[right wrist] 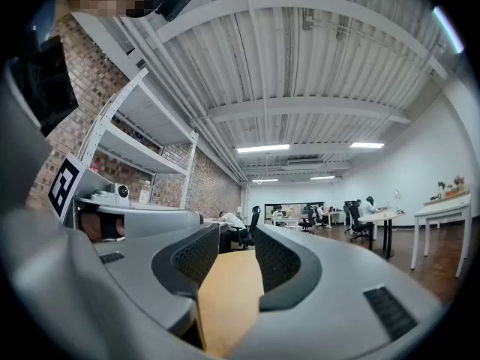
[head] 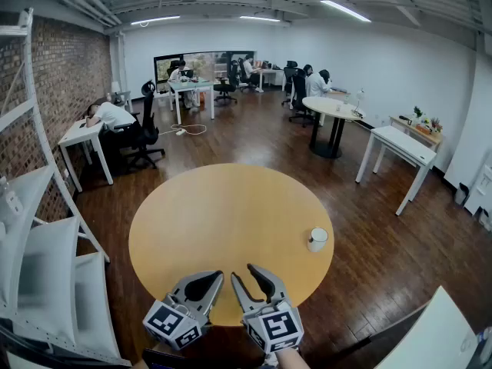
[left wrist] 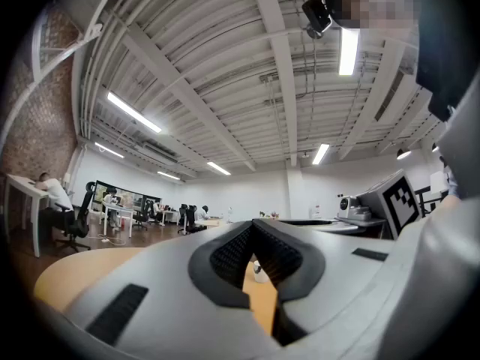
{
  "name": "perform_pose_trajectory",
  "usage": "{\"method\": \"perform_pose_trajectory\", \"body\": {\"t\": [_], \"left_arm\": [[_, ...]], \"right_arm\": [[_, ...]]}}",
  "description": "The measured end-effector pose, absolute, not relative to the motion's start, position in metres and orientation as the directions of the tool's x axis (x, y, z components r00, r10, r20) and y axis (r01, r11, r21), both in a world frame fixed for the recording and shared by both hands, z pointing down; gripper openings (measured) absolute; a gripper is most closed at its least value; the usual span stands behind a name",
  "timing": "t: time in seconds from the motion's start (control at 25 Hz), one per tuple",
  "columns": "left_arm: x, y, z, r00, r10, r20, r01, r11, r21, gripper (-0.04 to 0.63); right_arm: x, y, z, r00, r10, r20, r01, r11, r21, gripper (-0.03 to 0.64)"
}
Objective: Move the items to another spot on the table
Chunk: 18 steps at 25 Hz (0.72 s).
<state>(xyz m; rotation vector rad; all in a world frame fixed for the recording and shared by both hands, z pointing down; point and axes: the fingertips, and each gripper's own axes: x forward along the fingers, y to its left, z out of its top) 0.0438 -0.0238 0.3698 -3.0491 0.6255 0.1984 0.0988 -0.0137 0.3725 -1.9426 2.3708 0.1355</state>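
A white cup [head: 317,239] stands near the right edge of the round wooden table [head: 223,214]. Both grippers hover over the table's near edge, side by side, well to the left of the cup. The left gripper [head: 216,277] is shut, its tips touching with nothing in them. In the left gripper view the cup [left wrist: 257,268] shows small through the gap under the closed tips of the left gripper [left wrist: 253,225]. The right gripper [head: 243,272] is open and empty. In the right gripper view the right gripper [right wrist: 236,235] frames only bare tabletop [right wrist: 225,298].
A white shelf rack [head: 46,267] stands close on the left by the brick wall. White tables [head: 403,146] and a second round table [head: 332,108] stand farther off on the right. People sit at desks [head: 81,133] in the back. Wooden floor surrounds the table.
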Motion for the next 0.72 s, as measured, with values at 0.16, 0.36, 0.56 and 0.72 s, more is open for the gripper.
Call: {"method": "perform_pose_trajectory", "body": {"t": [0.16,0.36,0.56,0.72], "left_arm": [[0.081,-0.03,0.372,0.912,-0.389,-0.131,-0.393,-0.92,0.001,0.019],[0.14,-0.035,0.373,0.922,-0.359,-0.144,-0.361,-0.932,0.009,0.02],[0.202,-0.036,0.38,0.94,-0.314,-0.135,-0.313,-0.949,0.029,0.02],[0.244,-0.034,0.388,0.955,-0.27,-0.123,-0.269,-0.963,0.026,0.019]], "right_arm": [[0.133,-0.014,0.375,-0.173,-0.982,-0.079,-0.985,0.171,0.033,0.184],[0.201,-0.014,0.376,-0.084,-0.994,-0.069,-0.996,0.081,0.041,0.209],[0.268,-0.01,0.38,0.026,-0.996,-0.085,-0.998,-0.031,0.055,0.227],[0.313,-0.011,0.39,0.086,-0.993,-0.083,-0.995,-0.09,0.048,0.238]]}}
